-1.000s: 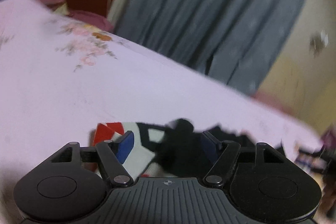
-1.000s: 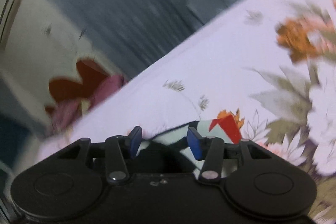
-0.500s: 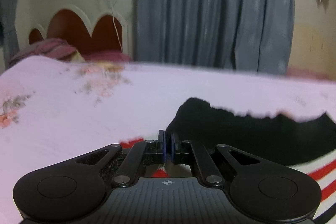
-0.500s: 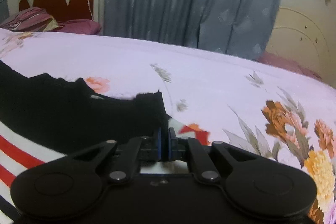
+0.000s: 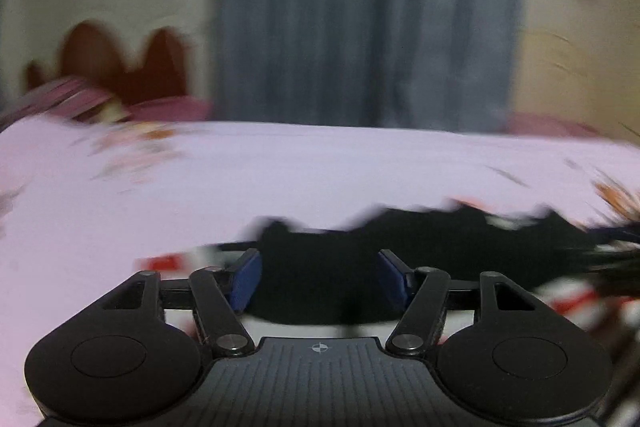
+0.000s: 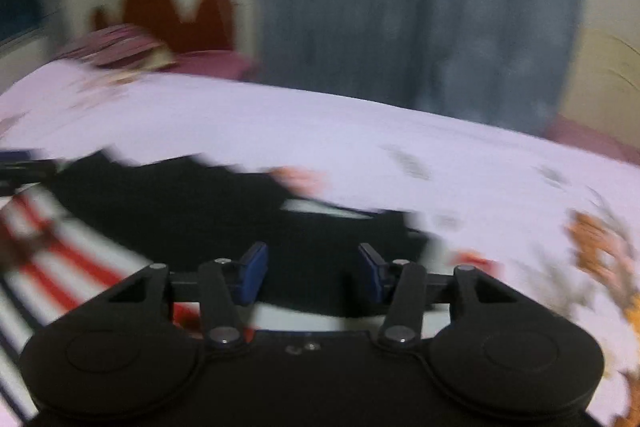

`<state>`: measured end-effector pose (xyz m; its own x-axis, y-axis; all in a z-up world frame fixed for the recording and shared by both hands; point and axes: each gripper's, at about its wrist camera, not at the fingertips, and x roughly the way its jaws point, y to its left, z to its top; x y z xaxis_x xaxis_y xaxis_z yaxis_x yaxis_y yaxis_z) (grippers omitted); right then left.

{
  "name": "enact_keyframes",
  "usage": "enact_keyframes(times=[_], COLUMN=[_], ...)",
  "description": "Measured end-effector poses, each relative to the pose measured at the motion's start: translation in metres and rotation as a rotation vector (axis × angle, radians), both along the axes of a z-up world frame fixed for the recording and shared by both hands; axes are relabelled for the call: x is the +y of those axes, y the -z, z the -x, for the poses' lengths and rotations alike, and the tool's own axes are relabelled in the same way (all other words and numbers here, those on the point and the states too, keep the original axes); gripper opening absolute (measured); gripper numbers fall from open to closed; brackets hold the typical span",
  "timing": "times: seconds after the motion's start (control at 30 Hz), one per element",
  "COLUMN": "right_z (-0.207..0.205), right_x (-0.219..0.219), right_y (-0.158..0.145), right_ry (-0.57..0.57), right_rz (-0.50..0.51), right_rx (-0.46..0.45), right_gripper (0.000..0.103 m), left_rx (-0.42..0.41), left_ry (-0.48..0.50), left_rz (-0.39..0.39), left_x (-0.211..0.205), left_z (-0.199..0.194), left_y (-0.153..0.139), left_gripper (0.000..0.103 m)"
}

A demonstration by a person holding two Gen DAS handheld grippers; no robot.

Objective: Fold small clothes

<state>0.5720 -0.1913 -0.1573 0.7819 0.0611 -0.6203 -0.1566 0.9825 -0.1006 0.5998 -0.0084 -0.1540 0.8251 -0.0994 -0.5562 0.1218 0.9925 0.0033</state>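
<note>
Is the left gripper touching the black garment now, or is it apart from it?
Cannot tell. In the left wrist view the left gripper is open with the black garment between its blue pads, but blur hides any contact or gap.

No legible text anywhere

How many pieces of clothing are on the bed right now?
1 that I can tell: a black garment with red and white stripes, lying on the floral bedsheet right ahead of both open hand-held grippers. Blur could hide more.

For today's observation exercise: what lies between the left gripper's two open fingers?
In the left wrist view, black cloth of the garment fills the gap of the left gripper, jaws apart.
</note>
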Motion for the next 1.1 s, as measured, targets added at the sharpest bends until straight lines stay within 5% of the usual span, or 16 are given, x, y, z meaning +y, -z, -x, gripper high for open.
enact_keyframes(times=[0.1, 0.2, 0.33, 0.47, 0.63, 0.83, 1.1], right_z=[-0.003, -0.005, 0.007, 0.018, 0.034, 0.042, 0.048], right_x=[0.03, 0.034, -0.025, -0.073, -0.045, 0.009, 0.024], right_y=[0.014, 0.025, 0.019, 0.02, -0.005, 0.009, 0.013], right_ry=[-0.089, -0.098, 0.054, 0.135, 0.122, -0.042, -0.05], right_rz=[0.005, 0.018, 0.033, -0.004, 0.021, 0.003, 0.037], right_rx=[0.037, 0.08, 0.072, 0.097, -0.006, 0.056, 0.096], right_gripper=[0.052, 0.055, 0.058, 0.055, 0.048, 0.049, 0.053], left_rx=[0.048, 0.104, 0.101, 0.091, 0.036, 0.059, 0.114], left_ry=[0.086, 0.061, -0.057, -0.048, -0.059, 0.064, 0.026], left_rz=[-0.006, -0.052, -0.053, -0.08, -0.073, -0.086, -0.096], left_x=[-0.029, -0.023, 0.039, 0.056, 0.026, -0.033, -0.045], left_z=[0.001, -0.001, 0.016, 0.022, 0.043, 0.058, 0.063], left_y=[0.011, 0.025, 0.033, 0.031, 0.01, 0.015, 0.024], left_gripper=[0.063, 0.063, 0.065, 0.065, 0.065, 0.065, 0.065])
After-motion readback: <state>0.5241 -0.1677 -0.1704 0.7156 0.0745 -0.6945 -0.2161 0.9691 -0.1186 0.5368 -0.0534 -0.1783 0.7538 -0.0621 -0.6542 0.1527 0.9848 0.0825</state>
